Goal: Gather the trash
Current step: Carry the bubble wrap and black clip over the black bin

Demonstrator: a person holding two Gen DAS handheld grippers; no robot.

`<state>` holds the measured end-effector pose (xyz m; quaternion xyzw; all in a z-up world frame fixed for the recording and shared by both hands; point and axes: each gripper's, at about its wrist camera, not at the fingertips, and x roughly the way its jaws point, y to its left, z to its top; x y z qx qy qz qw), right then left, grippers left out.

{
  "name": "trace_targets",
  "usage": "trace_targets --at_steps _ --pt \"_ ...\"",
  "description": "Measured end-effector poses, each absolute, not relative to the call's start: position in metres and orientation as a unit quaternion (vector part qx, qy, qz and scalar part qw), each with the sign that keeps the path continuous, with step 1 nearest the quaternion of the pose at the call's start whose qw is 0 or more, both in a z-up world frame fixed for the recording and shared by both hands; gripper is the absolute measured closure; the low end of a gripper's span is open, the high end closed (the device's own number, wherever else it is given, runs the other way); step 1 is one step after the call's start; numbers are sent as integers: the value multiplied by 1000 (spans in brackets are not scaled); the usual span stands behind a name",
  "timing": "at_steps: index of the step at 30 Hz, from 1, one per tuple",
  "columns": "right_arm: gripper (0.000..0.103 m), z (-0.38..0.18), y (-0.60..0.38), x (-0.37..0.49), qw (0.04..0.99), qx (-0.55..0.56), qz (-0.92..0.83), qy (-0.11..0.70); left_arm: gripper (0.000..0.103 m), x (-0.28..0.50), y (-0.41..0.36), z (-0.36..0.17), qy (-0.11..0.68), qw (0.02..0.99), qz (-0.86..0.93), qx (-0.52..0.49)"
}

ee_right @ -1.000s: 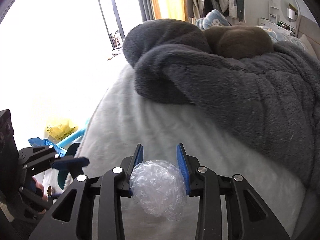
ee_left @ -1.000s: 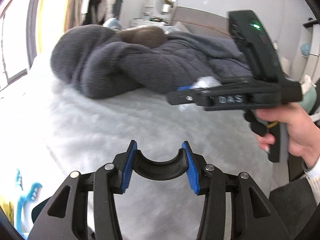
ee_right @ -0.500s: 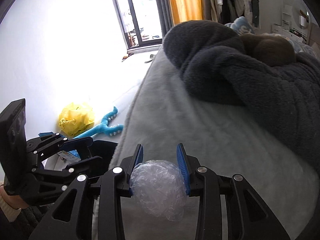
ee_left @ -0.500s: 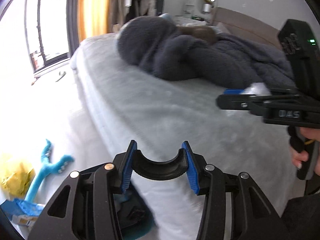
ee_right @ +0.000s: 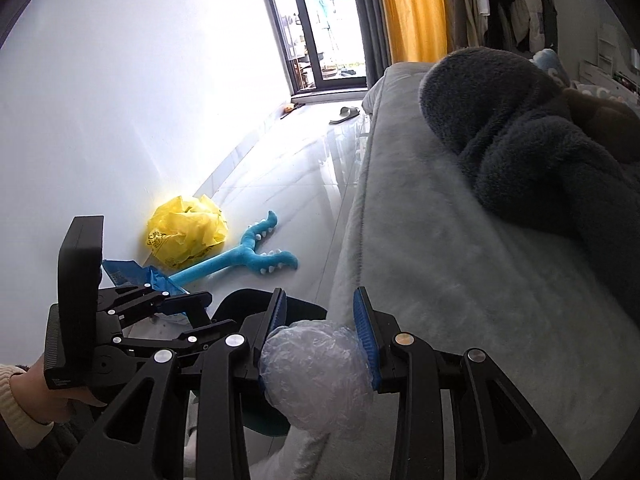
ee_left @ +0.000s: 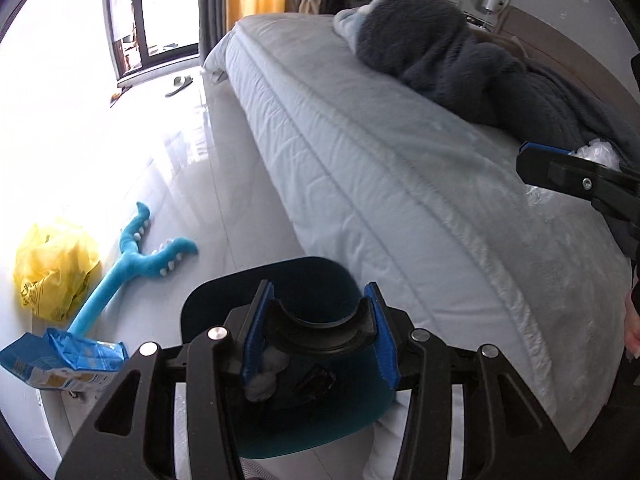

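My right gripper (ee_right: 320, 320) is shut on a crumpled ball of clear plastic film (ee_right: 316, 372), held over the bed's near edge. In the left wrist view that gripper (ee_left: 560, 168) reaches in from the right with the plastic ball (ee_left: 600, 152) behind its finger. My left gripper (ee_left: 322, 320) is open with nothing between its blue pads. It hangs over a dark round bin (ee_left: 320, 268) on the floor beside the bed. White tissue (ee_left: 264, 376) and a dark wrapper lie inside the bin. The bin's rim (ee_right: 256, 300) shows left of the plastic ball.
A grey bed (ee_left: 400, 180) with a dark fluffy blanket (ee_left: 460, 60) fills the right. On the white floor by the wall lie a yellow plastic bag (ee_left: 52, 272), a blue plush toy (ee_left: 132, 264) and a blue packet (ee_left: 60, 360). A slipper (ee_left: 180, 82) lies near the window.
Both grippers swung from over the bed toward its left edge and the floor. The bin came into view under the left gripper. The right gripper kept hold of the plastic ball.
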<state>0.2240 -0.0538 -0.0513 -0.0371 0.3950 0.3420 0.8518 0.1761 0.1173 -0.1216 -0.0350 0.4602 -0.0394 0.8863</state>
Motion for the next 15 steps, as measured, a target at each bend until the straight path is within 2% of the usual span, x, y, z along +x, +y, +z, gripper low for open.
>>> trace_targets --at_steps 11,15 --pt "68 -65 0 223 834 -46 371 407 50 166 158 -156 522 851 -23 -44" --pt "68 -76 23 218 822 -58 382 418 32 162 170 -165 537 842 -16 -44"
